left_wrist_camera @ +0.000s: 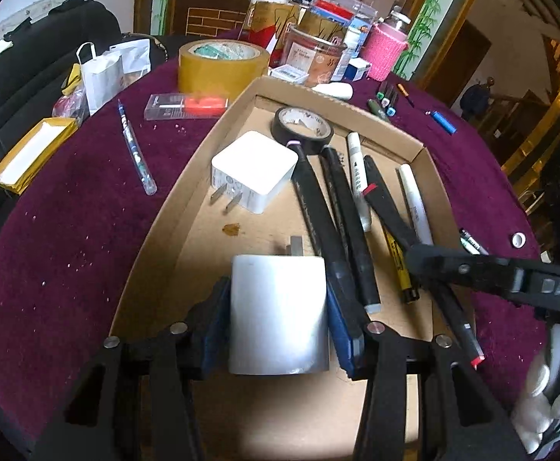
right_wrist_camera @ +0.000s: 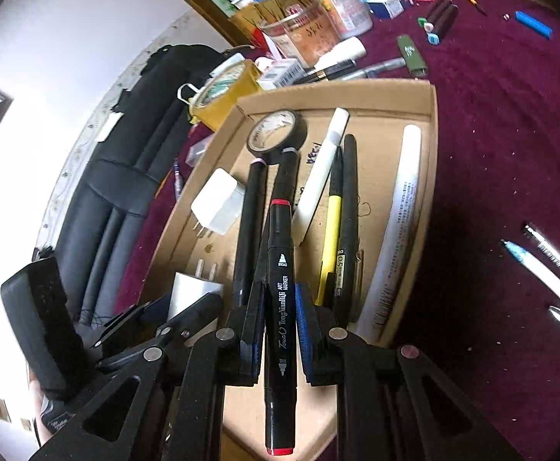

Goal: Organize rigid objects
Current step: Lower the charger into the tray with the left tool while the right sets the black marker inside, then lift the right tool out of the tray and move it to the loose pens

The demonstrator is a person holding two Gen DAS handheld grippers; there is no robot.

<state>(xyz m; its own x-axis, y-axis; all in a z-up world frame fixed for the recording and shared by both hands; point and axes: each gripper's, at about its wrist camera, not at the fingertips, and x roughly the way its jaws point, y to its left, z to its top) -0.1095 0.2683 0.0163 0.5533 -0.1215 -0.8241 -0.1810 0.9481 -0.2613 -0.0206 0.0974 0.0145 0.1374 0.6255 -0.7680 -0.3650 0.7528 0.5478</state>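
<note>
A shallow cardboard tray (left_wrist_camera: pixel 188 246) lies on the maroon tablecloth. It holds a white plug charger (left_wrist_camera: pixel 255 171), a black tape roll (left_wrist_camera: pixel 302 125) and several pens and markers. My left gripper (left_wrist_camera: pixel 278 307) is shut on a second white charger (left_wrist_camera: pixel 278 330), held low over the tray's near end with its prongs pointing away. My right gripper (right_wrist_camera: pixel 280 319) is shut on a black art marker with red ends (right_wrist_camera: pixel 280 253), held lengthwise above the pens. It comes in from the right in the left wrist view, gripper (left_wrist_camera: pixel 472 269) and marker (left_wrist_camera: pixel 387 207) both showing.
Around the tray on the cloth lie a brown packing tape roll (left_wrist_camera: pixel 222 65), a clear pen (left_wrist_camera: pixel 136 150), a clear box with an orange part (left_wrist_camera: pixel 186 106), a yellow box (left_wrist_camera: pixel 30 153), a blue lighter (left_wrist_camera: pixel 444 122) and more markers (right_wrist_camera: pixel 439 19). Jars and boxes crowd the far edge.
</note>
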